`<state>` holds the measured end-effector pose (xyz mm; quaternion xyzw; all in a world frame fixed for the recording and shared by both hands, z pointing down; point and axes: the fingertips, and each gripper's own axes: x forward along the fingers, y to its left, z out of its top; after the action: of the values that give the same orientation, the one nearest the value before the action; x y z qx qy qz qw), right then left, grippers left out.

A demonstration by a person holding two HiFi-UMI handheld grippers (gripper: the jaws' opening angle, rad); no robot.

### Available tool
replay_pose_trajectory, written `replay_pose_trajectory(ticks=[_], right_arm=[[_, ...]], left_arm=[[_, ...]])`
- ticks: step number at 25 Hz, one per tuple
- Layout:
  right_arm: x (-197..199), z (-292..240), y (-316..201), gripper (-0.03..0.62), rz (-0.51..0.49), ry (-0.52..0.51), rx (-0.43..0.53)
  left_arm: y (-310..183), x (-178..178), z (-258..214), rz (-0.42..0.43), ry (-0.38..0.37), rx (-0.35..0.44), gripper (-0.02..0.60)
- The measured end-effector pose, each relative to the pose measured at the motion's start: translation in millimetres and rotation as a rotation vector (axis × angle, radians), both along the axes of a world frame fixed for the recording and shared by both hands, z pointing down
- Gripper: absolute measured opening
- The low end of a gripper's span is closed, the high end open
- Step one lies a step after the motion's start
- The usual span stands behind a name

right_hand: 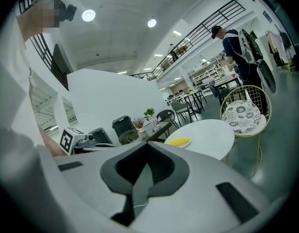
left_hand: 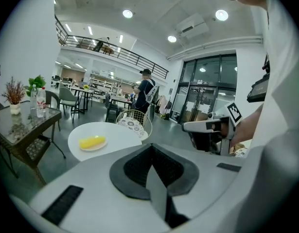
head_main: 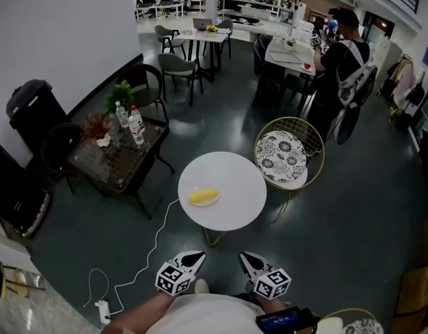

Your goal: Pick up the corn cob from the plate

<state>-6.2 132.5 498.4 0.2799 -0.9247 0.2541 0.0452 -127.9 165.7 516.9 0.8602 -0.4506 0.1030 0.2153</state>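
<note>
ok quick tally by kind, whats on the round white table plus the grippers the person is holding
corn cob: 1
plate: 1
grippers: 2, left gripper and right gripper
total: 4

The yellow corn cob [head_main: 202,195] lies on its side across a small pale plate [head_main: 214,202], left of centre on the round white surface [head_main: 234,183] ahead of me.

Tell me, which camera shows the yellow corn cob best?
The head view: it looks down on the yellow corn cob, whole and unobstructed on the round white table. The left gripper view and right gripper view show it only from a low angle, foreshortened.
</note>
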Motion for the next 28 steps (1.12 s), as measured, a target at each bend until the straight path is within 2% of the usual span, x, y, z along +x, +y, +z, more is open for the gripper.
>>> replay_pose_trajectory(ticks=[8,15,22,28], right_arm=[[-30,-2,-16,0.008,0.023,0.021,0.008],[-56,-8,-28,0.008,0.0,0.023,0.021],[-58,-3,-47,0.008,-0.012,0.037,0.027],[-71,7,-67,0.008,-0.048,0.036,0.008]], left_arm=[[-12,-38,1,-0.001,0.01,-0.002,0.008],[-22,-68,5,-0.041,0.015,-0.008,0.008],[-44,-73,7,-0.059,0.018,0.007,0.008],[-58,-83,15,-0.076,0.002,-0.024,0.008]])
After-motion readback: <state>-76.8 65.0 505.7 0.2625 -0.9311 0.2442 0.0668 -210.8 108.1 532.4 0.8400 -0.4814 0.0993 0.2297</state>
